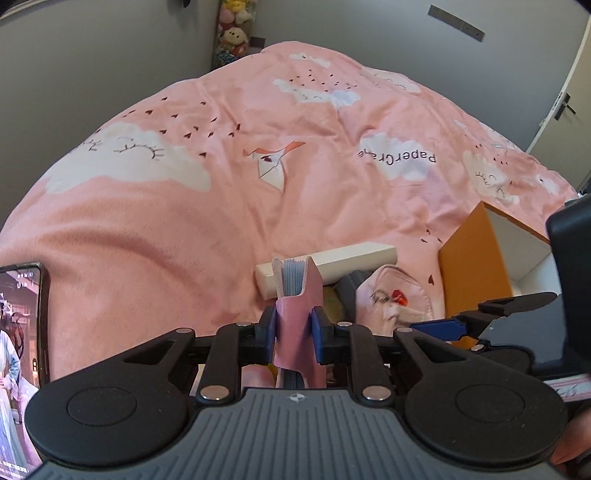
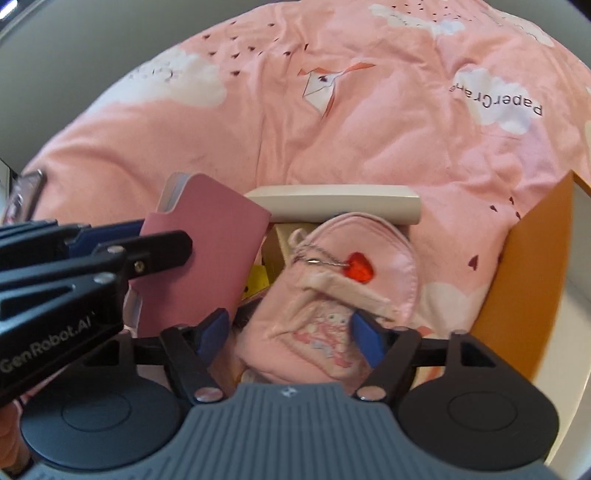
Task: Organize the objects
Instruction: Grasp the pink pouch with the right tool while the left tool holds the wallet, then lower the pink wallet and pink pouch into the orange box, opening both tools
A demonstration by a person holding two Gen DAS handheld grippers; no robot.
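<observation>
With the left tongs (image 1: 293, 334) pinching the pink notebook (image 1: 295, 306) and the right tongs (image 2: 288, 332) gaping, unpressed, around the pink pouch (image 2: 332, 295), the upright notebook is risking twisting loose onto the bed (image 1: 221, 206).

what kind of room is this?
Most likely a bedroom: a pink cloud-print duvet covers a bed, plush toys are piled in the corner, and a door stands at right.

"PaperCrane" is printed upside down on a white cloud of the pink bedcover (image 1: 397, 160), on the right. "GenRobot.AI" is written in white on the black body of the left gripper (image 2: 177, 240), seen at the near left.
</observation>
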